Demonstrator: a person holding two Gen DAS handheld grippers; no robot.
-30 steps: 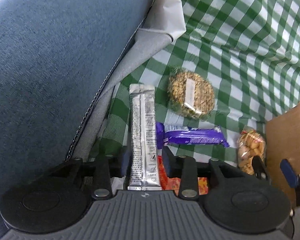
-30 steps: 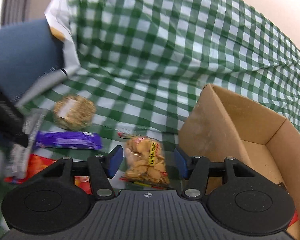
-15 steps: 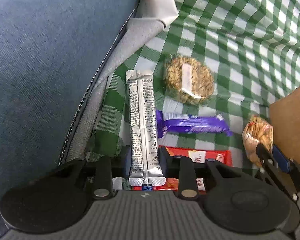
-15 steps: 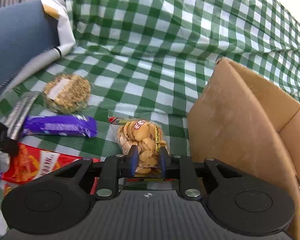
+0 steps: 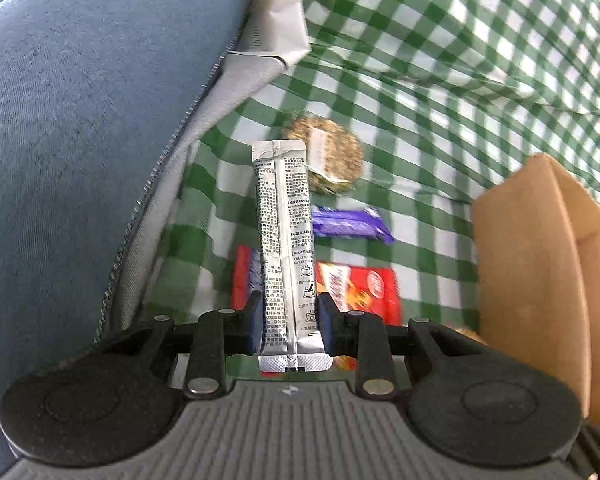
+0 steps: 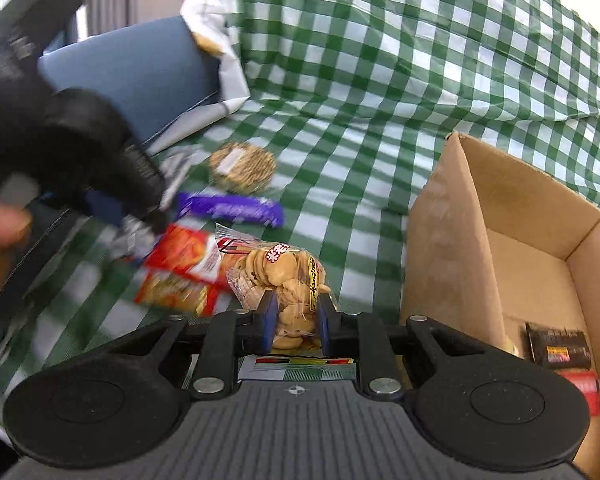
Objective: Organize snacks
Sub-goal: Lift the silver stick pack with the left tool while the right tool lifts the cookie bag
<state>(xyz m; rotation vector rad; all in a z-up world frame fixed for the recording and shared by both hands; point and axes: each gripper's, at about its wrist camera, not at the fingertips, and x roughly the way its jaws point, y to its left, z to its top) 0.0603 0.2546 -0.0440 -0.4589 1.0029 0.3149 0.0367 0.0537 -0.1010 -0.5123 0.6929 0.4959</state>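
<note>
Green-and-white checked cloth (image 6: 380, 60) fills the upper and central field of both views; a blue cushion (image 5: 80, 140) occupies the left of the left-wrist view. An open cardboard box (image 6: 520, 216), at the right of the frame, already contains a dark packet (image 6: 558, 350) and a red one in its lower right corner.

The left gripper (image 5: 290, 326) holds a silver stick sachet (image 5: 286, 240) by its lower end, jaws narrowed against both long edges; the sachet stands up the centre of the frame, raised off the cloth. The right gripper (image 6: 296, 320) is closed on a clear bag of biscuits (image 6: 280, 276), pinching the near end of the bag, which sits just left of the box wall.

Left on the cloth, largest first: a red snack packet (image 6: 180, 272) at lower centre left, a purple bar (image 6: 232, 208) above it, and a round seed cake (image 6: 242, 166) above that.

Probable risks: the sachet, gripped only at one end, may pivot or slip between the pads during transfer; the biscuit bag's slack film may slide out, or a tight pinch may crush the biscuits. The near box wall stands between both loads and the interior, so each must clear the rim. Both grippers converge on one opening and may collide.
</note>
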